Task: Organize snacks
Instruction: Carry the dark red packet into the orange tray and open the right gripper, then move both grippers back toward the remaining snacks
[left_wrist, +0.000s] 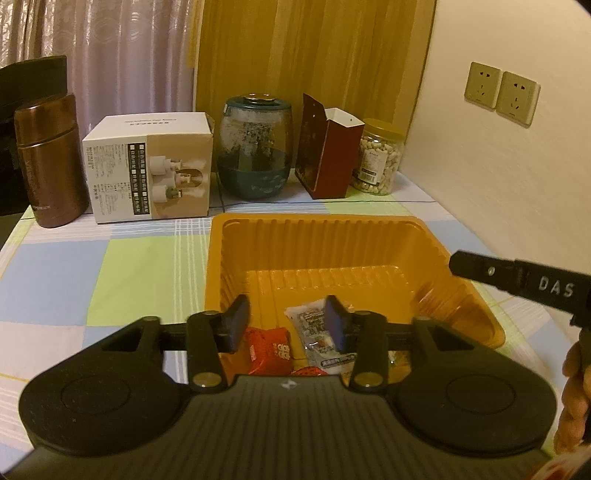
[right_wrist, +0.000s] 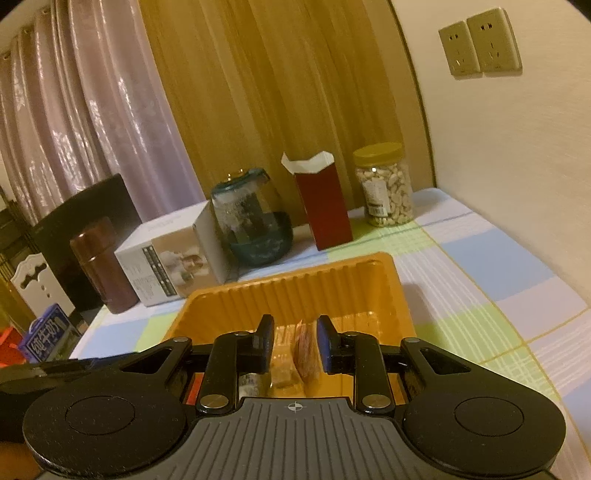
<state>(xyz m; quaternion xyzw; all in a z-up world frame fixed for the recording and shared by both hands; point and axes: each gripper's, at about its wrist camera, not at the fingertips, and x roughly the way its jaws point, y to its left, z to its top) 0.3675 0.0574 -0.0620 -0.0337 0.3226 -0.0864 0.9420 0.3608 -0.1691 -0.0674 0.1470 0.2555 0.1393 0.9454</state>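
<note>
From the left wrist, we see our left claw (left_wrist: 286, 323) gaping wide and empty over the orange tray (left_wrist: 369, 236), where a red snack packet (left_wrist: 267, 349) and a clear sachet (left_wrist: 316, 332) lie. Over to the right wrist: our right claw (right_wrist: 293, 341) stands partly open above the same tray (right_wrist: 295, 291), an orange-red wrapper (right_wrist: 304, 349) between its fingers, grip unclear.

The left gripper (left_wrist: 287, 323) holds level, jaws apart and empty. The right gripper (right_wrist: 294, 341) tilts slightly, jaws apart. The right hand (left_wrist: 574, 402) grips its handle.
</note>
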